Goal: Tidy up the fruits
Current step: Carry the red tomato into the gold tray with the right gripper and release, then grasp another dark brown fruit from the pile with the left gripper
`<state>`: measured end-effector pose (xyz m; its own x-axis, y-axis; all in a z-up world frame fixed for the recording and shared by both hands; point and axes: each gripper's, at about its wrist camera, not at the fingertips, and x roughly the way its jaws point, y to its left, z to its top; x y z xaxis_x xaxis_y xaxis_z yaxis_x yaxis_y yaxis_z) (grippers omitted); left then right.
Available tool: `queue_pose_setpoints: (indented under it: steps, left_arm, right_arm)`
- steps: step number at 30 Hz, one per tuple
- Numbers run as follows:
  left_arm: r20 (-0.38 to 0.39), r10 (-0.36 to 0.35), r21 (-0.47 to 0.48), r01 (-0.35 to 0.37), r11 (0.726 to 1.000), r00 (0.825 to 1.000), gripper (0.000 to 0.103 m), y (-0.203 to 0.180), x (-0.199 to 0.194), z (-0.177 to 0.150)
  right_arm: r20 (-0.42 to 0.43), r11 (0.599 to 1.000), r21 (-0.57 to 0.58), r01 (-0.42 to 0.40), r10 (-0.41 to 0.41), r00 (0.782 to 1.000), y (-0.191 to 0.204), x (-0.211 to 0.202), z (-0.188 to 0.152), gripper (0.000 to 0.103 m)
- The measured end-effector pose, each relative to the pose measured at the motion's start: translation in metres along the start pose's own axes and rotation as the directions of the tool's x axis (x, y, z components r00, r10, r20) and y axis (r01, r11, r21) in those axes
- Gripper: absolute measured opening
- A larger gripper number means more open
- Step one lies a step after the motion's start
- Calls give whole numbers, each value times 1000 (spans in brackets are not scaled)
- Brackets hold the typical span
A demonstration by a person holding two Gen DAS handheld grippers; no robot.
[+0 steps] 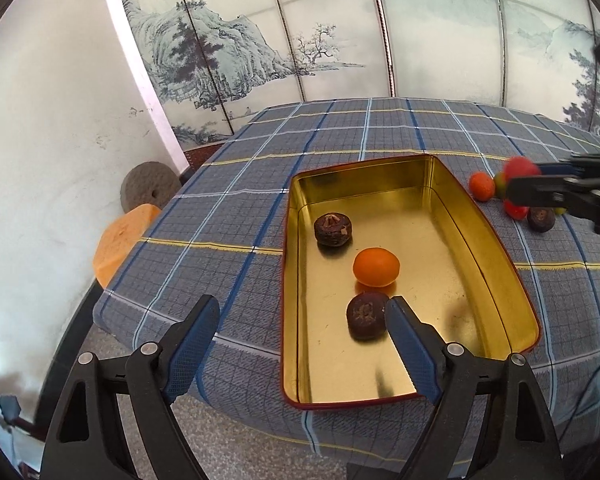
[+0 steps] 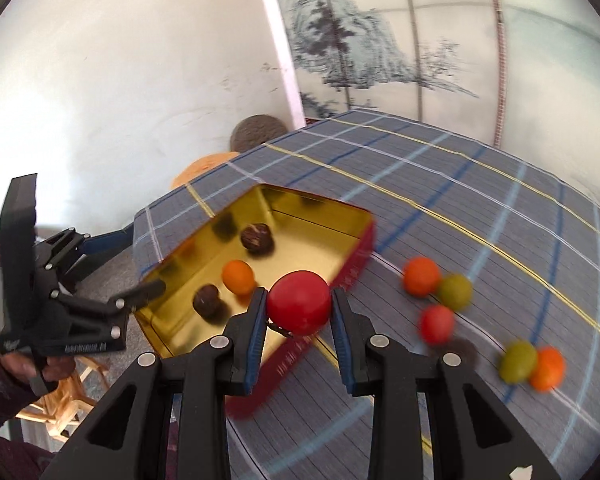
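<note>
A gold tin point(image 1: 452, 188) with red outer walls lies on the plaid cloth. It holds two dark brown fruits point(image 1: 333, 230) point(image 1: 366, 316) and an orange point(image 1: 376, 267). My left gripper point(image 1: 302, 306) is open at the tin's near end, its right finger beside the nearer brown fruit and nothing between its pads. My right gripper point(image 2: 299, 296) is shut on a red fruit point(image 2: 299, 306), held above the tin's point(image 2: 324, 224) right wall. From the left wrist view that gripper point(image 1: 512, 188) reaches in from the right with the red fruit point(image 1: 520, 168).
Loose fruits lie on the cloth right of the tin: an orange point(image 2: 421, 276), a green one point(image 2: 455, 291), a red one point(image 2: 437, 323), and a green-and-orange pair point(image 2: 518, 361). A stone disc point(image 1: 148, 188) and an orange block point(image 1: 120, 240) sit past the table's left edge.
</note>
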<state>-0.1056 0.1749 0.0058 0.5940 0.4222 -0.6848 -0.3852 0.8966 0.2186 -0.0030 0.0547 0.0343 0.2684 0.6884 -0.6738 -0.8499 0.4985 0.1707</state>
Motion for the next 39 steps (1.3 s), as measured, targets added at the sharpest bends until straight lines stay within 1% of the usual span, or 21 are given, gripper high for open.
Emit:
queue_pose_setpoints:
  steps: [6,13,19,27,29,30,31,33,35,39]
  left_arm:
    - [0,-14,-3,14,1000,1000,86,4,-2,-2]
    - [1,-19,-22,19,1000,1000,89,13,0,-5]
    - [3,-6,-27,6,1000,1000,90,17,2,-6]
    - [-1,1,-24,-1,1000,1000,91,18,3,-9]
    - [-2,2,-23,-2,1000,1000,91,18,3,-9]
    - [-4,2,-21,-2,1000,1000,91,18,3,-9]
    - [-5,3,-18,-3,1000,1000,91,17,3,-10]
    - [-3,8,-14,-8,1000,1000,92,17,2,-10]
    - [-4,7,-13,-7,1000,1000,92,16,2,-10]
    - [-5,2,-12,-2,1000,1000,92,15,2,-10]
  right_arm:
    - [-39,1000,-4,-18,17,999,7,32,15,29]
    - [-81,1000,-7,-15,14,997,13,59,20,29]
    - [-109,1000,12,-11,12,994,8,79,24,29]
    - [-136,1000,23,-5,8,991,12,103,33,30]
    - [-114,999,48,-19,24,993,12,103,37,32]
    - [-98,997,65,-35,41,994,11,101,39,41]
    - [-59,995,91,-51,56,997,10,95,42,55]
    - [0,993,106,-54,54,999,8,83,44,67]
    - [60,991,118,-58,51,997,5,66,45,67]
    - [141,988,148,-38,17,990,-7,32,37,70]
